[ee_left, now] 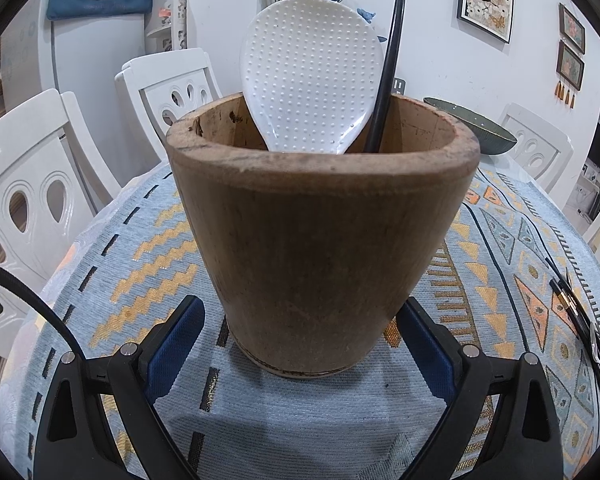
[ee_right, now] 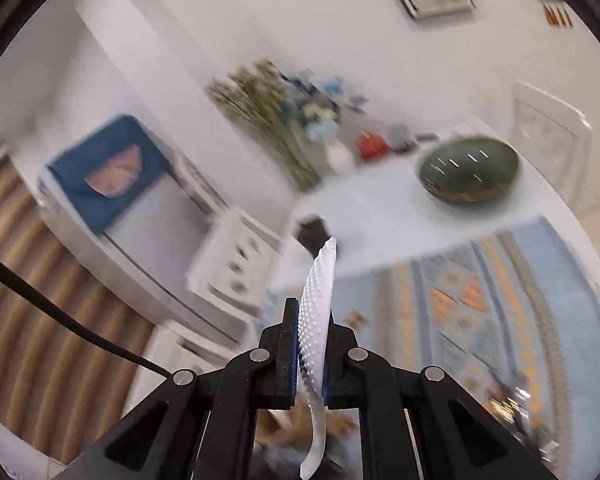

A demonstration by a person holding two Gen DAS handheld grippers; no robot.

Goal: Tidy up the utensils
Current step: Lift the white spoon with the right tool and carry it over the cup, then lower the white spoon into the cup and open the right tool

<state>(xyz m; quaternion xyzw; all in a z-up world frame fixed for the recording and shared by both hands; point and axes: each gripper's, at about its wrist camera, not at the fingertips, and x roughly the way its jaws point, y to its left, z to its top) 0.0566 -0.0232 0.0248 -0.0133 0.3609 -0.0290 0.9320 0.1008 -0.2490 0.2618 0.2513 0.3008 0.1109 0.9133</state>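
Note:
A brown wooden utensil holder [ee_left: 320, 240] stands upright on the patterned tablecloth. A white dotted rice paddle [ee_left: 310, 72] rises head-up out of it, beside a thin black stem [ee_left: 384, 92]. My left gripper [ee_left: 300, 312] straddles the holder's base; a strip of cloth shows between the left pad [ee_left: 176, 344] and the wood, so it is open. Over the table's near end, my right gripper [ee_right: 312, 320] is shut on a white dotted paddle [ee_right: 318, 300] seen edge-on. I cannot tell whether it is the same paddle. The right wrist view is blurred.
A dark green bowl [ee_left: 472, 124] [ee_right: 468, 172] sits at the far end of the table. Black and gold cutlery [ee_left: 572, 308] lies on the cloth at the right. White chairs [ee_left: 28, 184] ring the table. A vase of flowers [ee_right: 284, 128] stands at the back.

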